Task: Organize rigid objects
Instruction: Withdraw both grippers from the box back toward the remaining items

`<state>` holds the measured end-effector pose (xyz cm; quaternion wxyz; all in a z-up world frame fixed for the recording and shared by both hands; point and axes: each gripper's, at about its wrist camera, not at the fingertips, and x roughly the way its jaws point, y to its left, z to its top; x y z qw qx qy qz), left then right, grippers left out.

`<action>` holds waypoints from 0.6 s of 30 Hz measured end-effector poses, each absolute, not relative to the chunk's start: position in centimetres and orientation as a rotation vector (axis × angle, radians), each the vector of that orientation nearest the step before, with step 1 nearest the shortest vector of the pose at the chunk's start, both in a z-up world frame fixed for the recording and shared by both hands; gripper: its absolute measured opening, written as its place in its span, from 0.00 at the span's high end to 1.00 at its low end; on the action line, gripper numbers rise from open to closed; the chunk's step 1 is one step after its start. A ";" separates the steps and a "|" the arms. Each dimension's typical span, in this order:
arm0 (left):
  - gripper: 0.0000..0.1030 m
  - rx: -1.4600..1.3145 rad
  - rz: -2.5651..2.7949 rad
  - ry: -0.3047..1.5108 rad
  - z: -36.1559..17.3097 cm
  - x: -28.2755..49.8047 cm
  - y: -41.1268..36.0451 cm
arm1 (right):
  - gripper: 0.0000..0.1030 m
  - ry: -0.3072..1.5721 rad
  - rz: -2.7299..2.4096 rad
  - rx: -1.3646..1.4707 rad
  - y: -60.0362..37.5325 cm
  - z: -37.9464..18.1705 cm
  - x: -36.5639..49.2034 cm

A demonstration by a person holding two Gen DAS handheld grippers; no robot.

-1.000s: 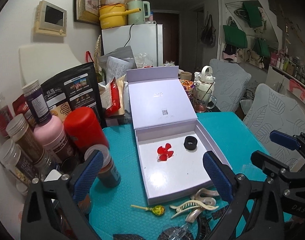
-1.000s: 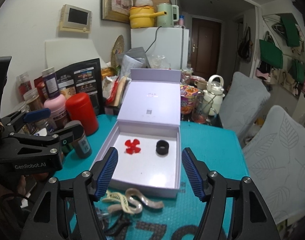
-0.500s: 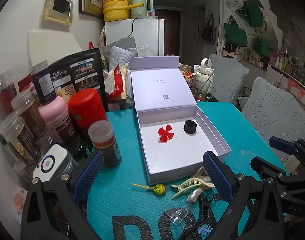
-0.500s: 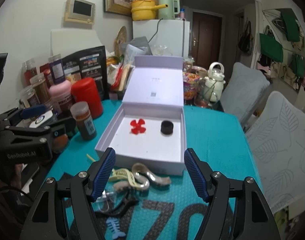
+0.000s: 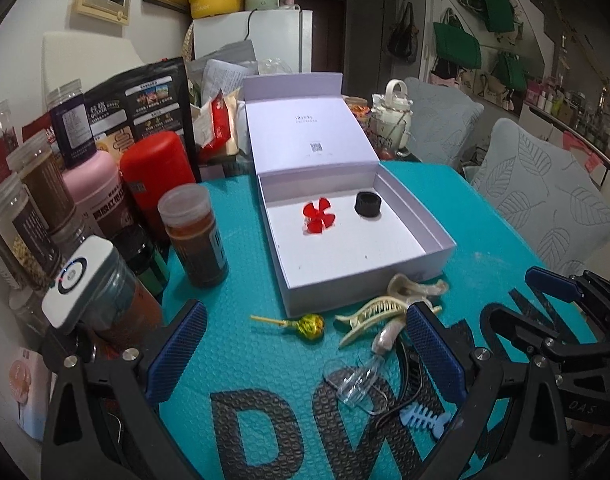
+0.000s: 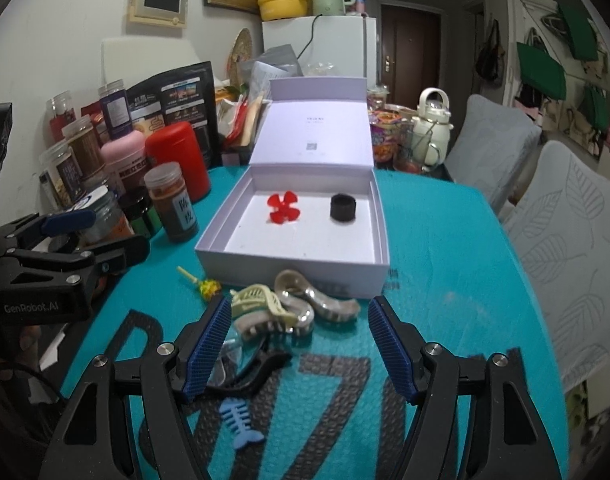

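Observation:
An open white box [image 5: 441, 246] [image 6: 289, 266] sits on the teal mat and holds a red flower-shaped clip [image 5: 319, 216] [image 6: 283, 208] and a black ring [image 5: 367, 204] [image 6: 342, 208]. In front of it lie a cream claw clip [image 5: 369, 314] [image 6: 261, 304], a beige clip [image 6: 317, 300], a yellow lollipop [image 5: 311, 326] [image 6: 207, 287], a clear clip [image 5: 357, 384], a black clip [image 6: 257, 372] and a blue fishbone clip [image 5: 423, 418] [image 6: 237, 422]. My left gripper [image 5: 305, 360] and right gripper [image 6: 299, 350] are open and empty, just short of the pile.
Jars and bottles crowd the left: a brown spice jar [image 5: 195, 236] [image 6: 173, 202], a red canister [image 5: 157, 178] [image 6: 177, 160], a pink bottle [image 5: 95, 196]. A kettle [image 6: 431, 128] stands behind the box. Chairs [image 6: 565, 220] stand at the right.
Both grippers have drawn back from the box toward the table's near edge, so more of the mat and the loose clips have come into view. Both stayed open.

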<state>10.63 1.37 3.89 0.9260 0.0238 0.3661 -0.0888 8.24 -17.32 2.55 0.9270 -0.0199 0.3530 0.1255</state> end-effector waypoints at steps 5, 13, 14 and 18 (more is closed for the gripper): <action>0.01 0.053 -0.199 0.774 2.9 9.9 1.5 | 0.31 0.745 0.254 -0.050 -17.3 1.1 7.3; 0.01 0.040 -0.248 0.812 1.0 8.9 1.5 | 0.31 0.797 0.287 -0.052 -16.8 -1.6 6.3; 0.01 0.041 -0.249 0.811 0.8 8.7 1.5 | 0.31 0.800 0.289 -0.056 -16.7 -1.9 6.2; 0.01 0.047 -0.253 0.832 -0.3 8.4 1.4 | 0.31 0.811 0.295 -0.073 -16.6 -3.0 5.9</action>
